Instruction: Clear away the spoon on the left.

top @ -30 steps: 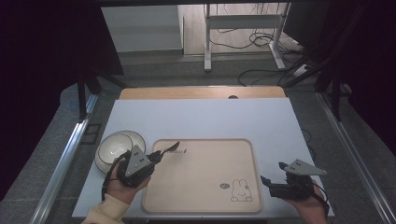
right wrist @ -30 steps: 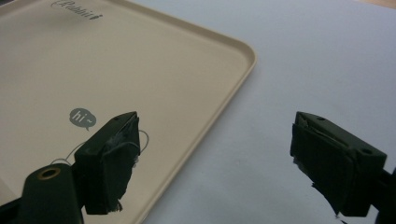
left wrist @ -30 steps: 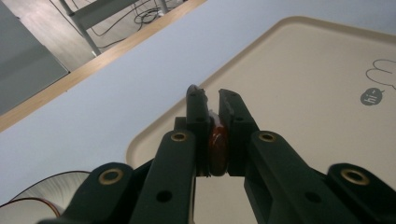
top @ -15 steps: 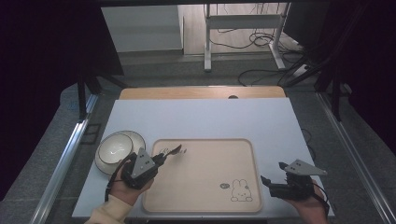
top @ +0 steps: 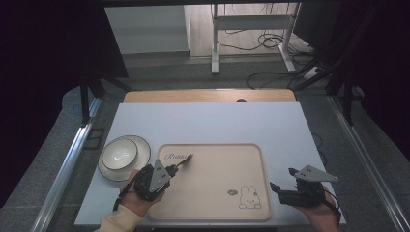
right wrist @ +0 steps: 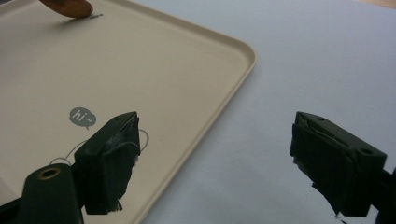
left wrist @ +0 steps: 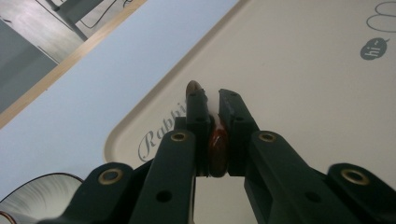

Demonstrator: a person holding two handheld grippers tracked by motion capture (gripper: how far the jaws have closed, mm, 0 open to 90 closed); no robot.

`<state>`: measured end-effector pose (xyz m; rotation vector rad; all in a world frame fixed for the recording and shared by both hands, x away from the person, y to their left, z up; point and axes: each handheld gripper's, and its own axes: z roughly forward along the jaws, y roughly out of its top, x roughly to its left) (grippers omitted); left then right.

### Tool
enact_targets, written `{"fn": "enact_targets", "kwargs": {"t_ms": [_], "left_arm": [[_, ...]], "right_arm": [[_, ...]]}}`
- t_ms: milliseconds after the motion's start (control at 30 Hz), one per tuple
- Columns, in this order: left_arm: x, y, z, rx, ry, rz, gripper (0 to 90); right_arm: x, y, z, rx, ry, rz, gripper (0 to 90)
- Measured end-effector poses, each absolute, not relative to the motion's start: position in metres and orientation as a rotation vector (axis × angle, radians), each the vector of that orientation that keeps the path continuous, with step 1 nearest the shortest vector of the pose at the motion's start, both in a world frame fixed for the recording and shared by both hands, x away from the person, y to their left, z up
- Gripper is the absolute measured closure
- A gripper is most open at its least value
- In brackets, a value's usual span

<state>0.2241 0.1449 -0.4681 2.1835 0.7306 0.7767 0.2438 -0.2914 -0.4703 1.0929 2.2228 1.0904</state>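
The left claw (top: 180,164) is clamped on a brown spoon (left wrist: 216,144) over the beige tray (top: 217,193). The right claw (top: 283,181) rests wide open and empty beside the tray on the worktop (top: 208,123).

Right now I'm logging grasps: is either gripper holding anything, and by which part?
The left gripper clamps a brown spoon by its handle, bowl end over the tray. The right gripper is open, holding nothing.

- The right hand-held gripper (right wrist: 212,161) has its 2 black jaws spread wide apart, gripping nothing.
- The left jaw hangs over the beige tray (right wrist: 154,79), the right over the pale tabletop (right wrist: 299,51).
- A brown rounded object (right wrist: 67,7) touches the tray's far end.
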Motion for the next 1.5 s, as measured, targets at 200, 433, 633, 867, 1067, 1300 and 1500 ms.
{"fn": "enact_targets", "kwargs": {"t_ms": [200, 433, 633, 867, 1067, 1300, 1500], "left_arm": [[0.220, 0.141, -0.472, 2.216, 0.713, 0.795, 84.2], [0.216, 0.136, -0.478, 2.270, 0.690, 0.808, 83.9], [0.214, 0.135, -0.483, 2.302, 0.689, 0.796, 83.4], [0.212, 0.134, -0.489, 2.338, 0.692, 0.771, 82.5], [0.214, 0.133, -0.496, 2.380, 0.703, 0.725, 81.2], [0.215, 0.132, -0.500, 2.412, 0.703, 0.690, 78.9], [0.216, 0.131, -0.503, 2.434, 0.702, 0.650, 77.0]], "right_arm": [[0.244, -0.291, -0.470, 1.089, 2.224, 1.091, 16.2], [0.244, -0.291, -0.471, 1.086, 2.226, 1.090, 16.2], [0.244, -0.291, -0.471, 1.082, 2.230, 1.088, 16.2], [0.244, -0.291, -0.472, 1.082, 2.234, 1.086, 16.2], [0.244, -0.291, -0.472, 1.079, 2.239, 1.084, 16.2], [0.244, -0.291, -0.472, 1.078, 2.241, 1.082, 16.2], [0.245, -0.291, -0.473, 1.080, 2.245, 1.079, 16.2]]}}
